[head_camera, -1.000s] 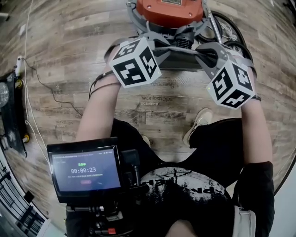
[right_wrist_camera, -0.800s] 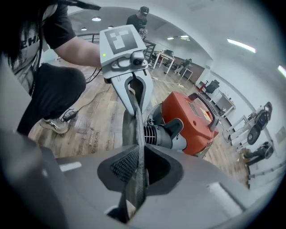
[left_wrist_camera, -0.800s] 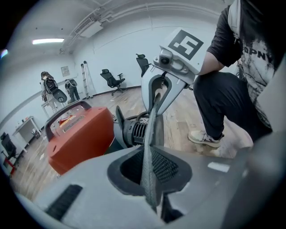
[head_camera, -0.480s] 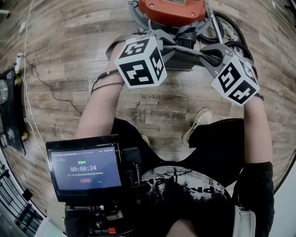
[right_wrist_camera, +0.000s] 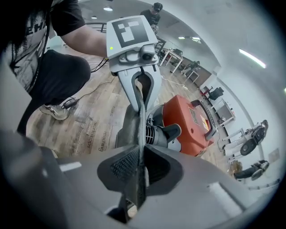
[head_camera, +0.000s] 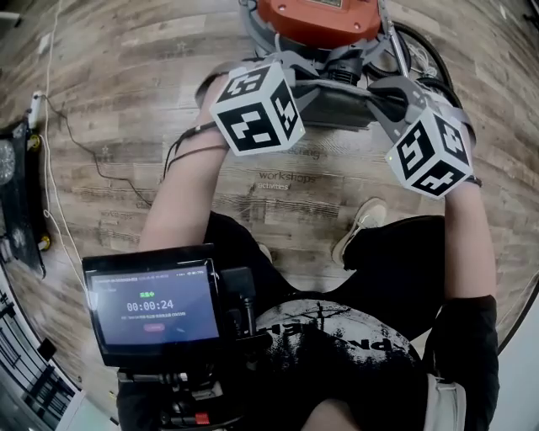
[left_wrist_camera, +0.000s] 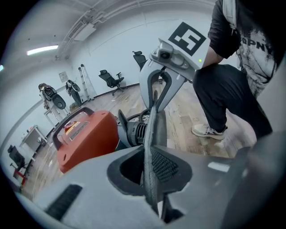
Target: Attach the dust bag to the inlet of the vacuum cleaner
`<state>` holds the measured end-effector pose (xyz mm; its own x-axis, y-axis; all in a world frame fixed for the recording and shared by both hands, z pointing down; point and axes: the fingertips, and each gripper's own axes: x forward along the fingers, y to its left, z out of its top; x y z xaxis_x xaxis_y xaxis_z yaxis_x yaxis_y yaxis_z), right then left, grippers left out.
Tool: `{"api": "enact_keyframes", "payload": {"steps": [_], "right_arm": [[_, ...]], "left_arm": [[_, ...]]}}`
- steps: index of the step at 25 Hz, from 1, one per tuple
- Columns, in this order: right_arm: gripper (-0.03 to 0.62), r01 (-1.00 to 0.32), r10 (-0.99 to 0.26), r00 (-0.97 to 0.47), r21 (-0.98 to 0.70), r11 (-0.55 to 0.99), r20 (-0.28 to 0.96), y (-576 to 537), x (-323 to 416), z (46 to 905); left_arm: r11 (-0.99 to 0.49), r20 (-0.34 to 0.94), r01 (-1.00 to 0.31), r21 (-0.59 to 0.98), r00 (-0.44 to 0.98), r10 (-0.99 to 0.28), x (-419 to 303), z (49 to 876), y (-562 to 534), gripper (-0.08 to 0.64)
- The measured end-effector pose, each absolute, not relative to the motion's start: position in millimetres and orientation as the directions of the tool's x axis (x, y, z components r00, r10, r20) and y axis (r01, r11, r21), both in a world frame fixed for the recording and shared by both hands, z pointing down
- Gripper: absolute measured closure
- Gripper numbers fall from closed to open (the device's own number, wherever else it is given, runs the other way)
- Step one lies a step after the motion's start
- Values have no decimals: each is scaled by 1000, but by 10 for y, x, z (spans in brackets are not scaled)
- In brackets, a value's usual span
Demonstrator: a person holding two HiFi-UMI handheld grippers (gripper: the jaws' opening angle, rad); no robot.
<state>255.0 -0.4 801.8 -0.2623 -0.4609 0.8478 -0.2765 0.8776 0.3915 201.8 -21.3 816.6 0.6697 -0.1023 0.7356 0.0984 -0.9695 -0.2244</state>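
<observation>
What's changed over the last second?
The left gripper and right gripper nudged the bag slightly toward the vacuum. Their jaws have just eased open a little, bag still between them. The timer advanced. Vacuum and shoe stayed put.

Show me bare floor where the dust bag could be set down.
Bare wood floor lies between the cable and the left forearm, and between the dust bag and the shoe. Crowded by the vacuum cleaner and its hose.
</observation>
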Motion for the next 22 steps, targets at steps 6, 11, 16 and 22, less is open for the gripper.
{"api": "enact_keyframes", "payload": {"steps": [6, 11, 16, 22], "right_arm": [[543, -355, -444, -298, 333, 873, 845, -63, 2592, 8055], [538, -370, -463, -298, 346, 862, 835, -78, 2583, 8075], [543, -395, -430, -291, 302, 867, 854, -47, 2618, 8118], [541, -353, -415, -289, 307, 884, 863, -39, 2640, 8134]], "left_arm": [[-980, 736, 79, -183, 671, -83, 2034, 8125, -230, 523], [-982, 727, 54, -180, 680, -96, 2034, 8146, -266, 522], [-967, 738, 92, -238, 665, -118, 2066, 8065, -249, 522], [-967, 712, 82, -241, 692, -119, 2112, 7983, -286, 523]]}}
